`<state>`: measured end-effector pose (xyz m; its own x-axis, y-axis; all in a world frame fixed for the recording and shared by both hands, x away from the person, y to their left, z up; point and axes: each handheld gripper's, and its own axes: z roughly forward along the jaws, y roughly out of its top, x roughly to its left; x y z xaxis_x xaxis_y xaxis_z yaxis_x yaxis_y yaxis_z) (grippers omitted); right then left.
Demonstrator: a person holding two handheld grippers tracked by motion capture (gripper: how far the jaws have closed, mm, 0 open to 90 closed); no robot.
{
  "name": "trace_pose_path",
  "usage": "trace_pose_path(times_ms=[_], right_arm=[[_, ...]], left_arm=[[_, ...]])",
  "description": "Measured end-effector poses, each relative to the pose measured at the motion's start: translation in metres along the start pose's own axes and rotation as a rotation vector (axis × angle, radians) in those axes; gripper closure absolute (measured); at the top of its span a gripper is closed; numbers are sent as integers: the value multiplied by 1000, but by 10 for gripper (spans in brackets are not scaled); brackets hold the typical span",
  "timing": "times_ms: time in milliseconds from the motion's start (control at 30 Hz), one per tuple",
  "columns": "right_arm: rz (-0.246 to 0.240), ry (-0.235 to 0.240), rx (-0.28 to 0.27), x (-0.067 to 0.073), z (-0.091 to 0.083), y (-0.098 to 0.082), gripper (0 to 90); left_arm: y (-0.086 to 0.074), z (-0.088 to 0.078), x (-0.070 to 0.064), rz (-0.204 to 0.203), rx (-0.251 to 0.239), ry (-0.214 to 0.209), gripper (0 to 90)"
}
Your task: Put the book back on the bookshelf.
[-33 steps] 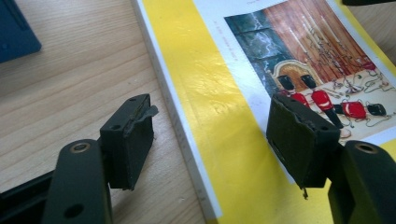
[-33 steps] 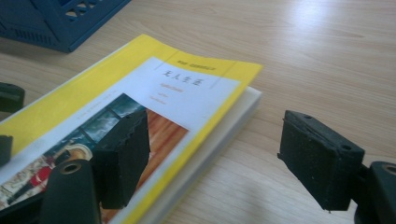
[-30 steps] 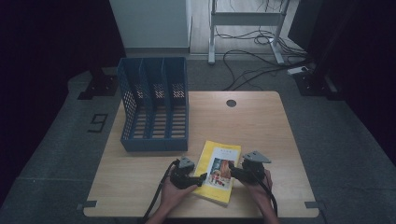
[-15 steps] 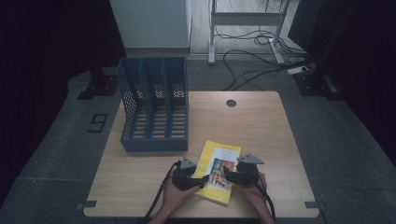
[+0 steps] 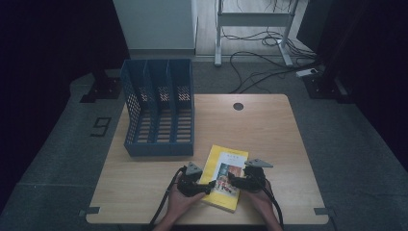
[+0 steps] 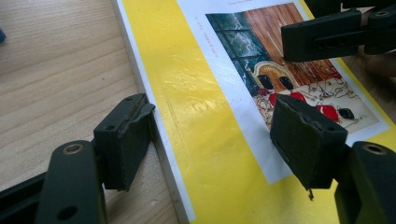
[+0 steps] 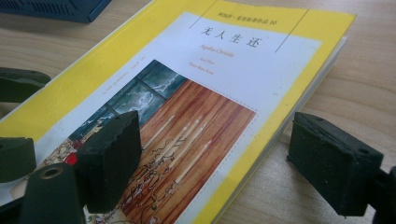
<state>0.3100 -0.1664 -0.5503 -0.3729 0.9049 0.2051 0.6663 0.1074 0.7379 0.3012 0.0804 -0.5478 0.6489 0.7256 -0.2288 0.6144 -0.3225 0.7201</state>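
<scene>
A yellow paperback book (image 5: 226,174) with a white panel and a picture on its cover lies flat near the table's front edge. My left gripper (image 5: 207,186) is open at the book's left long edge. In the left gripper view, the left gripper (image 6: 212,119) has one jaw on the wood against the book (image 6: 196,93) edge and the other over the cover. My right gripper (image 5: 234,179) is open at the book's right side. In the right gripper view, the right gripper (image 7: 217,140) straddles the right edge of the book (image 7: 224,79), one jaw above the cover, one beside it over the table.
A blue three-slot file organizer (image 5: 159,108) stands at the table's back left, just behind the book. The wooden table (image 5: 269,130) has a round cable hole (image 5: 238,106) at the back. Cables and a desk frame lie on the floor beyond.
Both hands have edged inward toward the book, the right gripper more than the left. The book has not moved.
</scene>
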Motion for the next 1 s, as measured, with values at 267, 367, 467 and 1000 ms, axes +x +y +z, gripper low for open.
trace_pose_path(times_ms=[267,367,467,1000], right_arm=[[-17,-9,-3,4,1,0,145],[-44,-26,-9,7,-1,0,160],[-62,-40,-13,10,-2,1,177],[-48,-6,-75,11,-14,6,288]], left_arm=[[0,0,0,0,0,-1,287],[0,0,0,1,-1,0,287],[0,0,0,3,-2,-2,286],[0,1,1,12,-4,-7,284]])
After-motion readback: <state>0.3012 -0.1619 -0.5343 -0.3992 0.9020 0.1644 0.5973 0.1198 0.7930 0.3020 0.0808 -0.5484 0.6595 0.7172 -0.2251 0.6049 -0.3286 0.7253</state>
